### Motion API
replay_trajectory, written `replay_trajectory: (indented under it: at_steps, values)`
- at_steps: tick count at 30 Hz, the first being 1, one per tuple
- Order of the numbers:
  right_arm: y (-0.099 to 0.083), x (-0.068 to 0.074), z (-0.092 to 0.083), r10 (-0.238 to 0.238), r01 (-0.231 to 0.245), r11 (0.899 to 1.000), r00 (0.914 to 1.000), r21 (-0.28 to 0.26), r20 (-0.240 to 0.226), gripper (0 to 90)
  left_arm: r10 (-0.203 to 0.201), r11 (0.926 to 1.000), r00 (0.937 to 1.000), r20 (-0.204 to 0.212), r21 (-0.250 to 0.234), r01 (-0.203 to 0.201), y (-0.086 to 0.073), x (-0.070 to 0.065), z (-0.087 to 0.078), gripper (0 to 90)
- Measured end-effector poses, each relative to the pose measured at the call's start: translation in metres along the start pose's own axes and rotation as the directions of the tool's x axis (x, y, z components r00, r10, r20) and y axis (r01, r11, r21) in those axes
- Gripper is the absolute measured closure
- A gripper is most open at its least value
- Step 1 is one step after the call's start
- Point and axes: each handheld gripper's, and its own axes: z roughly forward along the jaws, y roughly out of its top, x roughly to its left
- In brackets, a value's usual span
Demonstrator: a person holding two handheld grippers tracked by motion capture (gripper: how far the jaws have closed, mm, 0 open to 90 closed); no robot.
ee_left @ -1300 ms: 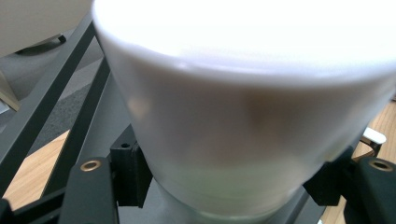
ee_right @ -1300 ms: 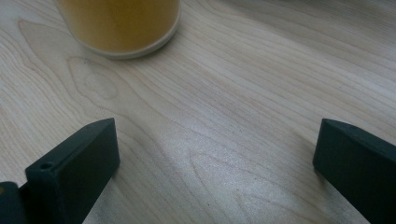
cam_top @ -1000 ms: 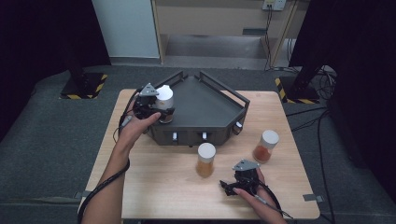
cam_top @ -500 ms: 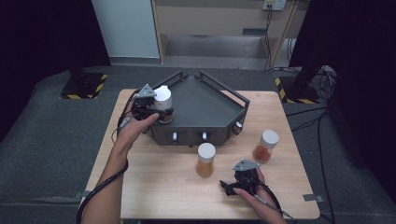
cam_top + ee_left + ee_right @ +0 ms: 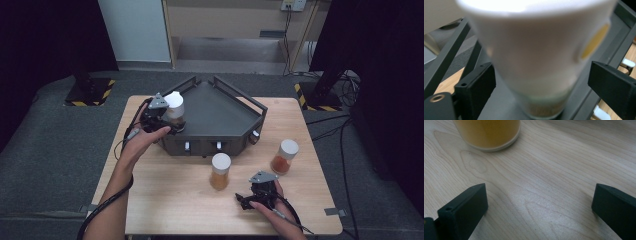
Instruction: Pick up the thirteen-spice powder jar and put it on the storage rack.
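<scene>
— Jars first, nearest us: right gripper (image 5: 243,201) rests on the worktop (image 5: 165,200), jaws wide and holding nothing, just short of the amber jar (image 5: 220,171).

— And the one past it?

— The orange-filled jar (image 5: 284,156) stands apart to the amber jar's right. Beyond, the white-lidded jar (image 5: 173,110) stands upright in the dark tray (image 5: 220,112), at its left corner.

— Released?

— Looks so. Left gripper (image 5: 172,124) has just been opening; its jaws flank the jar with gaps either side.

— Handling?

— Likely light, stiff, smooth-walled, so slippery. I'd grip the body below the lid.
</scene>
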Motion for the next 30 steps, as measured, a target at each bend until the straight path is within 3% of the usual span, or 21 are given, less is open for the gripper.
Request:
replay_trajectory:
  at_steps: [5, 19, 30]
  values:
    - [0.000, 0.000, 0.000, 0.000, 0.000, 1.000, 1.0000, 0.000, 0.000, 0.5, -0.025, 0.9996, 0.9995, -0.021, -0.011, 0.024, -0.008, -0.002, -0.012, 5.4]
    - [0.000, 0.000, 0.000, 0.000, 0.000, 1.000, 1.0000, 0.000, 0.001, 0.5, -0.009, 0.9995, 0.9992, -0.040, -0.029, 0.008, -0.021, -0.016, -0.042, 4.0]
    - [0.000, 0.000, 0.000, 0.000, 0.000, 1.000, 1.0000, 0.000, 0.001, 0.5, -0.031, 0.9995, 0.9985, -0.046, -0.001, 0.031, -0.038, -0.025, -0.049, 3.6]
